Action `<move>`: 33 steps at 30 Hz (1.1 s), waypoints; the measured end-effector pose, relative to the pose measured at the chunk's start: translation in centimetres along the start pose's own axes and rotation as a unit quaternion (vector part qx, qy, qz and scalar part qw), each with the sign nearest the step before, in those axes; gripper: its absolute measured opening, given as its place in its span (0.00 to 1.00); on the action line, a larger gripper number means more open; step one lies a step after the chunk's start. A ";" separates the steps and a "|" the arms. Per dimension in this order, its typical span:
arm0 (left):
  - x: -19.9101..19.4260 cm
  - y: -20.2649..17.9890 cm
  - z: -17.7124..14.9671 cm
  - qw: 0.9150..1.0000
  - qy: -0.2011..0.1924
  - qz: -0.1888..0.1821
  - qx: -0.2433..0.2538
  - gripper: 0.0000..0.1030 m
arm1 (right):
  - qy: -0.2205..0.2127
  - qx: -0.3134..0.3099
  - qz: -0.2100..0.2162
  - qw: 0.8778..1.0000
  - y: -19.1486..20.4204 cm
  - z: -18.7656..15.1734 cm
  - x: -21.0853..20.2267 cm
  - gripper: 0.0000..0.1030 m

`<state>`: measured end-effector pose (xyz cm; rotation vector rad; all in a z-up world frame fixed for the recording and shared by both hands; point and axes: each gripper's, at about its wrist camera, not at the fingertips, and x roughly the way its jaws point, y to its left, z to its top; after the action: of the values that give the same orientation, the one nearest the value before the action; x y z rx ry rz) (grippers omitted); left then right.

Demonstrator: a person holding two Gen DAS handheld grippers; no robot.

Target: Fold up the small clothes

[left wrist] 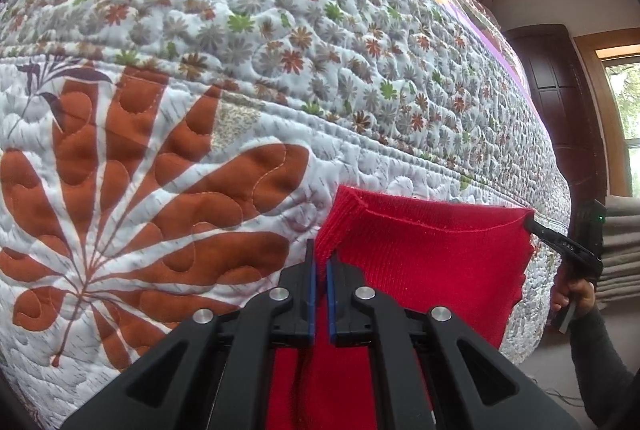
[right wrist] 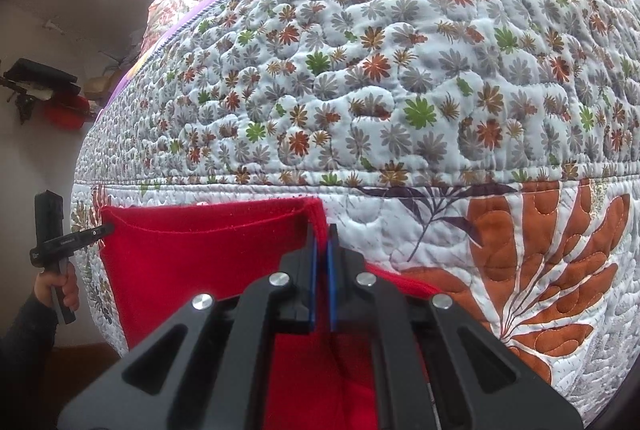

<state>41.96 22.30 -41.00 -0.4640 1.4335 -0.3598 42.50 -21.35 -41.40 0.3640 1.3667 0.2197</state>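
A small red knit garment (left wrist: 432, 254) hangs stretched between both grippers above the quilted bed. My left gripper (left wrist: 321, 262) is shut on its left top corner, the ribbed edge pinched between the blue pads. In the right wrist view the same red garment (right wrist: 200, 258) spreads to the left, and my right gripper (right wrist: 322, 246) is shut on its right top corner. Each view shows the other gripper at the cloth's far corner: the right gripper (left wrist: 532, 224) with a hand below it, and the left gripper (right wrist: 104, 228) likewise.
A floral quilt (left wrist: 240, 69) covers the bed under the garment, with a large orange leaf print (right wrist: 540, 270). A dark wooden door (left wrist: 560, 89) and a window stand beyond the bed's right end. Red and black items (right wrist: 60, 101) hang on the wall.
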 end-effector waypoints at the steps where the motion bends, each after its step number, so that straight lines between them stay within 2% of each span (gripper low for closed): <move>1: 0.2 0.1 0.0 1.000 -0.001 0.001 -0.001 0.03 | 0.000 0.001 0.001 1.000 0.0 0.0 0.2 0.03; 4: 0.6 0.3 -0.1 1.000 -0.007 0.000 -0.004 0.04 | -0.002 0.003 0.001 1.000 -0.2 0.0 0.5 0.04; 7: -0.1 0.3 -0.2 1.000 -0.022 0.013 -0.010 0.14 | -0.010 0.004 -0.004 1.000 -0.2 -0.2 0.2 0.11; 9: -1.9 0.2 -0.5 0.999 -0.047 0.021 -0.009 0.30 | -0.023 0.011 -0.007 1.000 -0.3 -0.4 -0.8 0.15; 11: -3.9 -0.7 -1.3 0.996 -0.078 0.032 0.003 0.38 | -0.045 0.016 -0.004 0.999 -0.1 -1.1 -2.5 0.17; 14: -5.8 -2.1 -2.9 0.995 -0.102 0.007 0.019 0.38 | -0.067 0.014 0.013 0.998 1.0 -2.5 -4.4 0.17; 16: -5.9 -3.3 -4.5 0.994 -0.100 -0.015 0.031 0.38 | -0.063 0.009 0.024 0.998 1.8 -3.7 -4.5 0.17; 18: -4.5 -3.9 -5.9 0.996 -0.081 -0.027 0.034 0.38 | -0.044 0.005 0.032 0.999 2.3 -5.0 -3.4 0.17; 21: -1.5 -3.7 -7.2 0.998 -0.041 -0.011 0.037 0.38 | -0.016 0.008 0.017 1.000 1.7 -6.1 -1.0 0.16; 24: 0.6 -2.6 -7.7 0.999 -0.019 0.001 0.032 0.38 | -0.004 0.011 0.002 1.000 0.5 -5.8 0.4 0.05; 26: 0.6 -2.5 -7.6 0.999 -0.020 -0.002 0.028 0.38 | -0.009 0.012 0.006 1.000 0.7 -5.7 -0.3 0.09; 28: -0.7 -2.9 -7.8 0.999 -0.033 -0.004 0.030 0.38 | -0.024 0.004 0.015 1.000 1.5 -6.2 -2.0 0.20; 31: -3.6 -3.6 -9.6 0.997 -0.054 -0.035 0.041 0.40 | -0.030 -0.006 0.030 0.999 2.5 -8.6 -4.7 0.20; 33: -4.3 -3.9 -11.8 0.996 -0.046 -0.058 0.042 0.41 | -0.017 -0.008 0.038 0.999 2.5 -11.5 -5.5 0.20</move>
<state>29.90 20.03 -36.23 -0.4905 1.2998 -0.4841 30.35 -19.56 -37.29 0.4046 1.3179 0.2868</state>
